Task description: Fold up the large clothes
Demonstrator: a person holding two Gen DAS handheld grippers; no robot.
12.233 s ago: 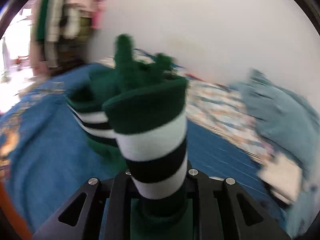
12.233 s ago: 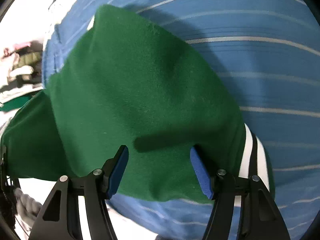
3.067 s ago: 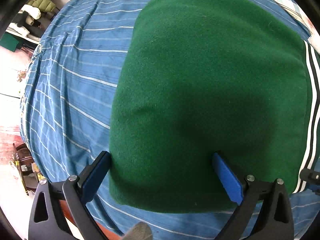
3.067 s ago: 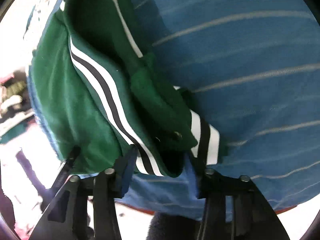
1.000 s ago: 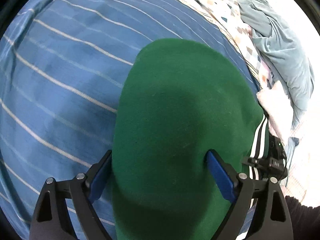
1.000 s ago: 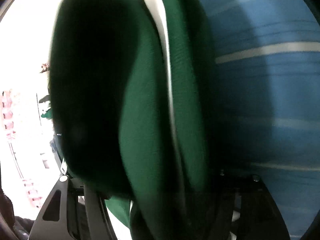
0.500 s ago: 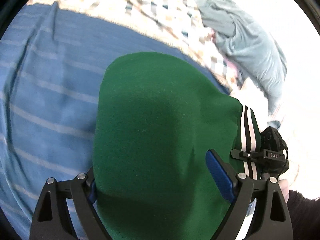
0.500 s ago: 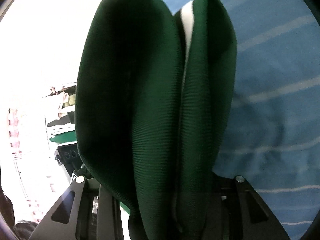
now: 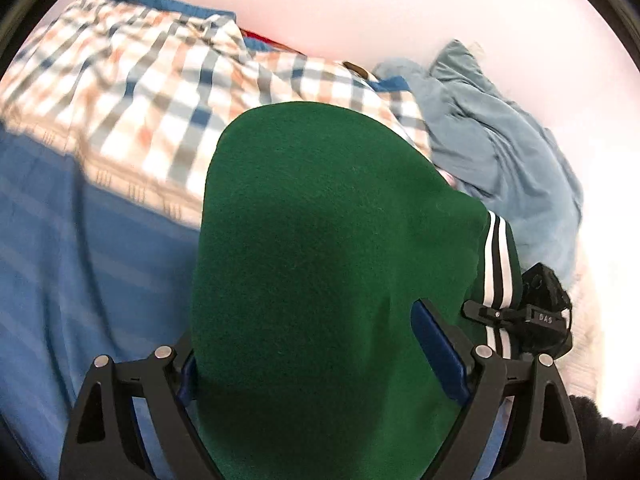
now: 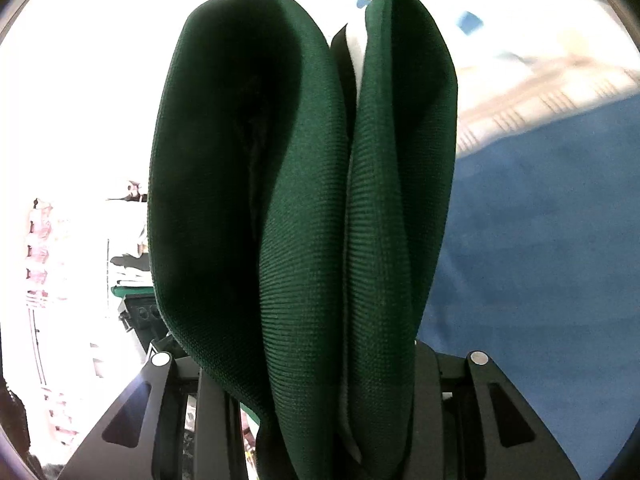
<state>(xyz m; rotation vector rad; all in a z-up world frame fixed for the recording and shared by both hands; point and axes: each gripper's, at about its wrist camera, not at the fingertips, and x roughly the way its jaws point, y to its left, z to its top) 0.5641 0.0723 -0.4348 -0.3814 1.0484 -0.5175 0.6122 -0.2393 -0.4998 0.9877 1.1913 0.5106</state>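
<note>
The bed (image 9: pixel 72 248) takes up most of the room below both hands, its blue sheet with pale stripes filling the left wrist view from 7 to 10 o'clock and the right wrist view from 2 to 5 o'clock. A checked quilt (image 9: pixel 132 92) lies along the far side of it at 10 to 12 o'clock, and a crumpled grey-blue blanket (image 9: pixel 504 148) is heaped at 2 o'clock against the pale wall.

The green garment (image 9: pixel 320 264), folded into a thick bundle, is held up off the sheet between the two hands. Seen from the left, it drapes forward over the tongs and hides much of the bed; its black-and-white striped band (image 9: pixel 496 264) shows along the edge at 3 o'clock.

The left tongs (image 9: pixel 320 340) are spread wide with the bundle lying between and over them. The blue pad at 4 o'clock sits against the cloth; the other pad is mostly buried under it, so the bundle fills the gap.

The right tongs (image 10: pixel 320 384) have just been closing and now pinch the garment's folded edge: two ribbed green lobes (image 10: pixel 304 200) stand up out of the jaws, with a sliver of white and black between them at 12 o'clock. From the left view these tongs (image 9: pixel 516 316) appear at 4 o'clock, gripping the striped band. A dark sleeve (image 9: pixel 596 428) shows at 5 o'clock.
</note>
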